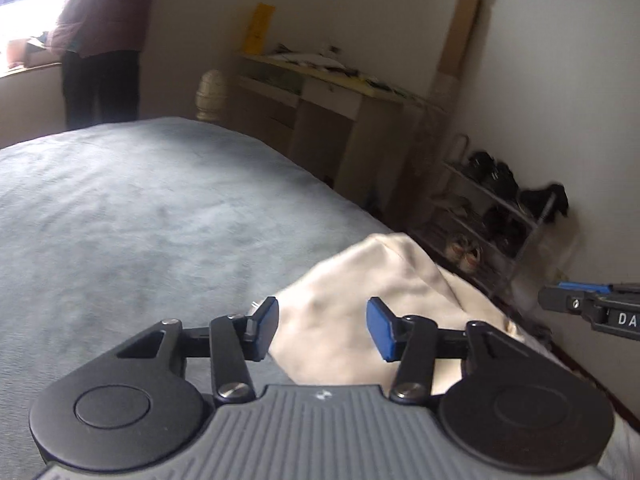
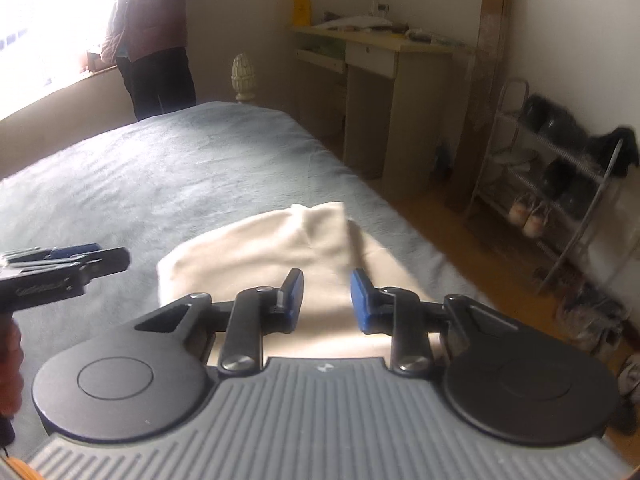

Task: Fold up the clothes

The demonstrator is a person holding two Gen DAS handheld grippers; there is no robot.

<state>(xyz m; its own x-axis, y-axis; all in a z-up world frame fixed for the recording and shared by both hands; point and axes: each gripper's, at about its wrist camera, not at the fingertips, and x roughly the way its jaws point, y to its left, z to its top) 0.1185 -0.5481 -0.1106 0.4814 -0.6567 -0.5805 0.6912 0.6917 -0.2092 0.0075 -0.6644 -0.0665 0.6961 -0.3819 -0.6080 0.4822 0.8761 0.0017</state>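
Note:
A cream garment point(image 1: 360, 280) lies bunched near the right edge of a grey-blue bed cover point(image 1: 140, 208). My left gripper point(image 1: 323, 326) hovers over its near part with the blue pads apart; cloth shows in the gap, but the pads do not press on it. In the right wrist view the same garment point(image 2: 260, 248) lies folded over on the bed point(image 2: 160, 180). My right gripper point(image 2: 326, 300) stands just above its near end, jaws narrowly apart and gripping nothing. Each gripper also shows in the other's view: the right gripper point(image 1: 592, 308) at the right edge, the left gripper point(image 2: 72, 264) at the left edge.
A person point(image 2: 156, 40) stands by the window beyond the bed's far end. A bedpost finial point(image 2: 242, 76) marks the far corner. Along the right wall are a cluttered desk point(image 2: 380, 52) and a metal shoe rack point(image 2: 560, 168), with loose shoes on the wooden floor.

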